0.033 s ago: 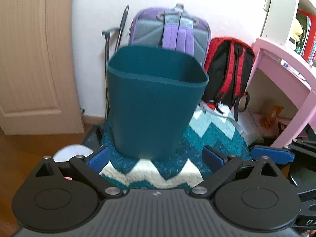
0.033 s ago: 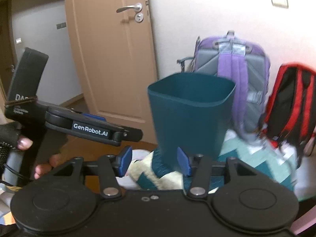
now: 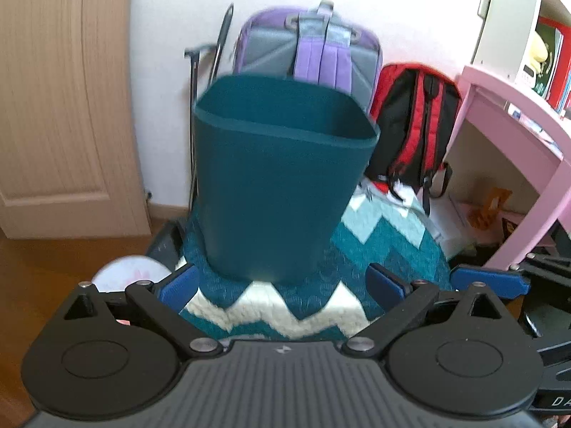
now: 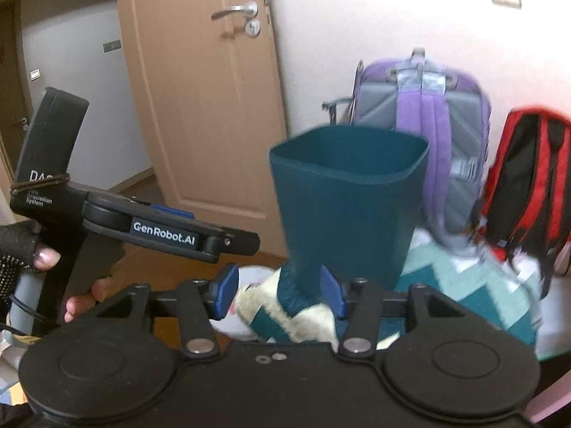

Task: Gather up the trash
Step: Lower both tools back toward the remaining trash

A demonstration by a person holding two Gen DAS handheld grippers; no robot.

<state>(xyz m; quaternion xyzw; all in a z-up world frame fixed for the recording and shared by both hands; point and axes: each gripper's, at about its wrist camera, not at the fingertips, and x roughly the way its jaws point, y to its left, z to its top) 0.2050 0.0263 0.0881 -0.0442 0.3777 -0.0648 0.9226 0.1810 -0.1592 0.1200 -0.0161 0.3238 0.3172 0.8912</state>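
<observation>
A dark teal trash bin (image 3: 282, 185) stands upright on a round teal and white zigzag cushion (image 3: 321, 285); it also shows in the right wrist view (image 4: 349, 199). My left gripper (image 3: 282, 283) is open and empty, just in front of the bin's base. My right gripper (image 4: 280, 289) is open and empty, its fingers low before the bin and over the cushion's edge (image 4: 285, 314). The left gripper's body (image 4: 142, 224) shows in the right wrist view, held in a gloved hand. The bin's inside is hidden. No trash is in view.
A purple and grey backpack (image 3: 314, 50) and a red and black backpack (image 3: 417, 132) lean on the wall behind the bin. A wooden door (image 4: 200, 89) stands left. A pink desk (image 3: 517, 135) stands right. A white round object (image 3: 128, 271) lies on the wooden floor.
</observation>
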